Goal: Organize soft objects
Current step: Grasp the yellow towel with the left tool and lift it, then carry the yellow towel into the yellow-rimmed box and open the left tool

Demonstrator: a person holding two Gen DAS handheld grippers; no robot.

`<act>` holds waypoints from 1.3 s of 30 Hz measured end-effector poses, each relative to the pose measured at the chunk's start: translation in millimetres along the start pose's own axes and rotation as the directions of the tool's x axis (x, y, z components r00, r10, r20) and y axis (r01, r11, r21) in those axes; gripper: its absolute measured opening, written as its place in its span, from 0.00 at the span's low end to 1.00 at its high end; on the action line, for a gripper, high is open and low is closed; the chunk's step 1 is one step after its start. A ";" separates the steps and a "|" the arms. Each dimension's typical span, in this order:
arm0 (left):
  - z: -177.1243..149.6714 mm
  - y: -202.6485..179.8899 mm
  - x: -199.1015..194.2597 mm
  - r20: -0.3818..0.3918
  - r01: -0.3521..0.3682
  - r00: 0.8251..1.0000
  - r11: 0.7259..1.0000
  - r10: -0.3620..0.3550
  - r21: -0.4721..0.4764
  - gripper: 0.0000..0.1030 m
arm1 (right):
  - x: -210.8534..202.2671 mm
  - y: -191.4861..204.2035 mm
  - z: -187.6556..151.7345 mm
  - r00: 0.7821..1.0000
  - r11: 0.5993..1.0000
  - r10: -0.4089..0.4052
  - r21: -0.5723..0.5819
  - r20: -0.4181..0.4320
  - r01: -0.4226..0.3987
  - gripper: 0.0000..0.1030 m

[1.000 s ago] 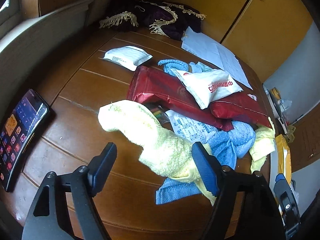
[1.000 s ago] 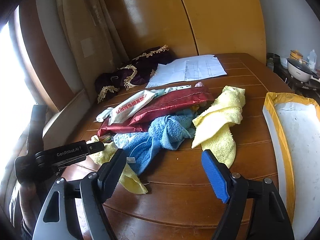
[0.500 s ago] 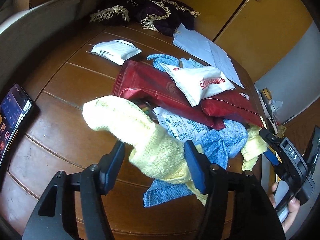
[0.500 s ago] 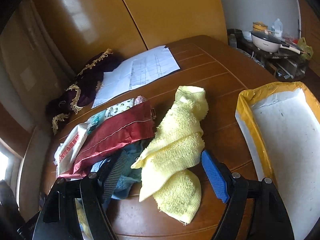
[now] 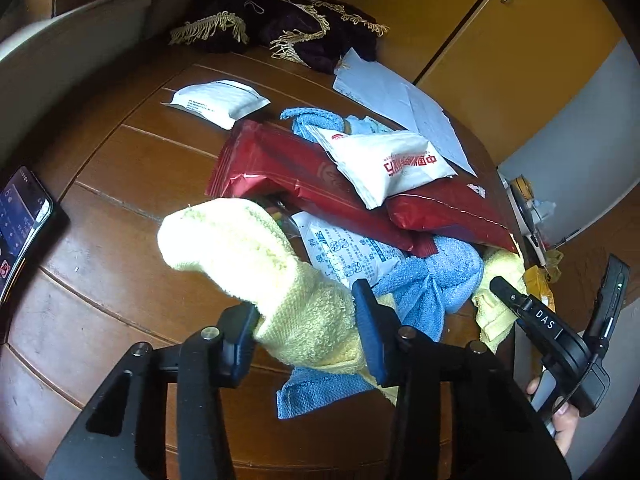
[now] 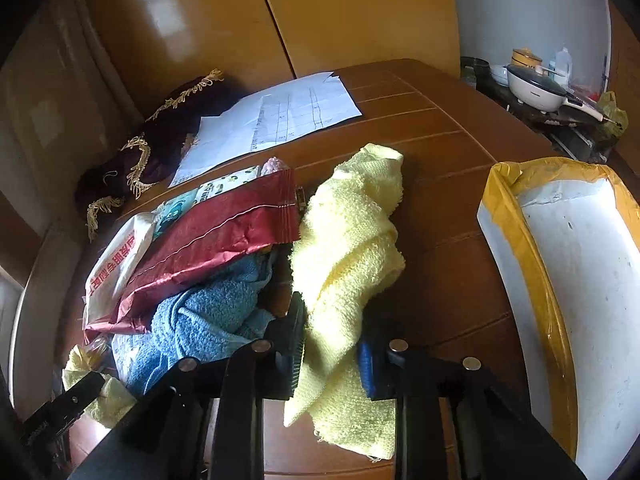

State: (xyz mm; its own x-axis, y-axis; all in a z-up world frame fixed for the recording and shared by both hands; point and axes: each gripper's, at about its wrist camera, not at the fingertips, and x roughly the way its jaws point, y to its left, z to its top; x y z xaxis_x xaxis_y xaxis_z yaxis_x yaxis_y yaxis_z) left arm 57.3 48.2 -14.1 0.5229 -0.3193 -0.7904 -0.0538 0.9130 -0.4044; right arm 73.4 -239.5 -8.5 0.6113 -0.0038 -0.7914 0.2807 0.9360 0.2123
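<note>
**Cloth, foil and varnished wood**

The wooden table (image 5: pixel 120 184) is showing a glossy, grooved varnish. At its twelve o'clock edge a dark velvety cloth (image 5: pixel 304 28) with gold fringe is lying beside matt paper sheets (image 6: pixel 276 116). The yellow towel (image 6: pixel 348 256) and blue towel (image 5: pixel 432 280) are looking rough and looped. The red packet (image 5: pixel 288 172) is gleaming like crinkled foil; at three o'clock, the white box (image 6: pixel 592 280) is looking matt, its rim edged in shiny yellow tape.

Pale yellow towels (image 6: pixel 348 248), blue cloth (image 5: pixel 432 280)
</note>
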 end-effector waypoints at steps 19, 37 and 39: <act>-4.3 -39.8 -66.4 0.071 0.162 0.982 0.978 -0.173 0.133 0.39 | -89.8 -0.6 -14.7 0.967 0.984 0.175 -0.064 0.183 -0.166 0.20; -20.5 -212.3 -53.3 -0.174 0.461 0.885 0.765 -0.432 0.450 0.39 | -180.2 -85.7 11.8 0.932 0.972 0.234 -0.073 0.277 -0.222 0.21; -25.9 -238.4 -45.8 -0.226 0.514 0.856 0.723 -0.464 0.462 0.39 | -187.2 -109.1 15.6 0.938 0.984 0.180 -0.059 0.295 -0.170 0.21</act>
State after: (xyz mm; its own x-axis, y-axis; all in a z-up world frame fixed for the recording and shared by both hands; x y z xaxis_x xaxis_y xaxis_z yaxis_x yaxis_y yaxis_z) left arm 24.2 -161.4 106.6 0.2803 -0.7547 -0.5933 0.6225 0.6134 -0.4861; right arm -60.1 -346.3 125.5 0.8425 0.0610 -0.5353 0.1284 0.9422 0.3095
